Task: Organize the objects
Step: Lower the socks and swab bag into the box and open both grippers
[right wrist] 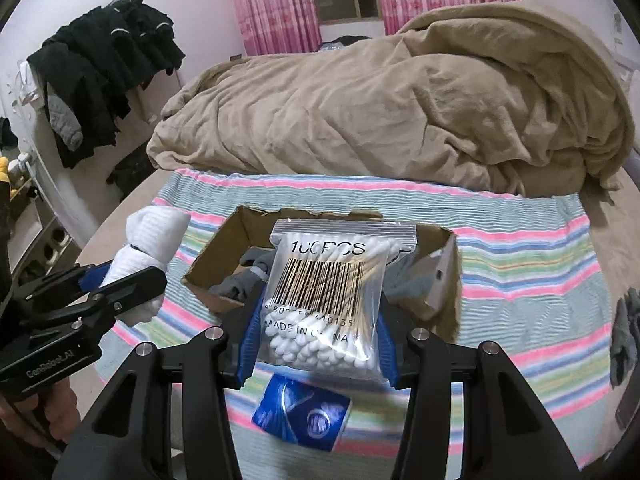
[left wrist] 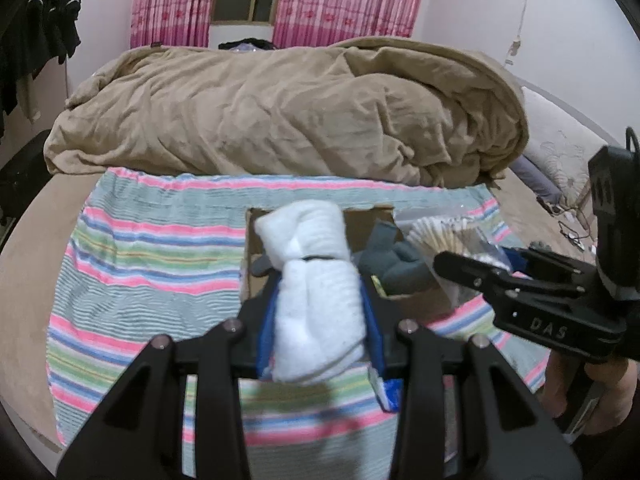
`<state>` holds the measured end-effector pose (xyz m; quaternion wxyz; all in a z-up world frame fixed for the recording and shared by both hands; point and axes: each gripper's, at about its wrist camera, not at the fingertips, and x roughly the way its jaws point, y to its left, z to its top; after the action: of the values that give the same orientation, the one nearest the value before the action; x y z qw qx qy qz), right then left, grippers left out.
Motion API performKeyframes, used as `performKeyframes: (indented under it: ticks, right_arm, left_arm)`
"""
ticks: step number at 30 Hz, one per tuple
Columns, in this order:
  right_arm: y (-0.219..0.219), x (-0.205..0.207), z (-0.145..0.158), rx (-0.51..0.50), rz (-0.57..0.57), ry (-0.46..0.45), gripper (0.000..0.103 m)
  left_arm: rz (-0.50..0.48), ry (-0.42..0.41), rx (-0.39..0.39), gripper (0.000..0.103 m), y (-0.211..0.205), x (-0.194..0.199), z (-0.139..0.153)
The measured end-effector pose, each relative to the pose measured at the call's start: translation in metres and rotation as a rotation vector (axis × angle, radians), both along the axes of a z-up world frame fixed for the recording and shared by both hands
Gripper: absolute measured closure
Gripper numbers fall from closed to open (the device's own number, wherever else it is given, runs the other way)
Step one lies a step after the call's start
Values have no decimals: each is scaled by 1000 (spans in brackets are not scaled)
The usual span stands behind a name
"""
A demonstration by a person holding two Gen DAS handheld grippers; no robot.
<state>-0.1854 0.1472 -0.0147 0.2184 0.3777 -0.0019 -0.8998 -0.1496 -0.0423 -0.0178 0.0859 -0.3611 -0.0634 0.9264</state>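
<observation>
Right wrist view | right gripper (right wrist: 320, 320) fingers pinch swab bag (right wrist: 326, 300), upright, just before box (right wrist: 444, 276) | left gripper (left wrist: 320, 312) fingers pinch white cloth (left wrist: 316, 292), box ahead.

Your cardboard box (right wrist: 224, 240) sits on the towel (right wrist: 520, 264) spread over the bed, with the heaped blanket (right wrist: 380, 120) behind it. A tissue packet (right wrist: 302, 416) lies on the towel just before the box, and socks (right wrist: 240, 284) lie inside it.

white rolled socks (left wrist: 316, 280), pink-green-blue striped towel (left wrist: 152, 256), tan blanket (left wrist: 280, 112).
</observation>
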Motion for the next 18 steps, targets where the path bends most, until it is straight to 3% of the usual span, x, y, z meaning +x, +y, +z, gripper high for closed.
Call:
performKeyframes:
  ticks: [18]
  right_arm:
    - [-20,-49,-49,-3,37,-92,52]
  left_arm:
    - [-11,-118,-9,64,1,-64,-64]
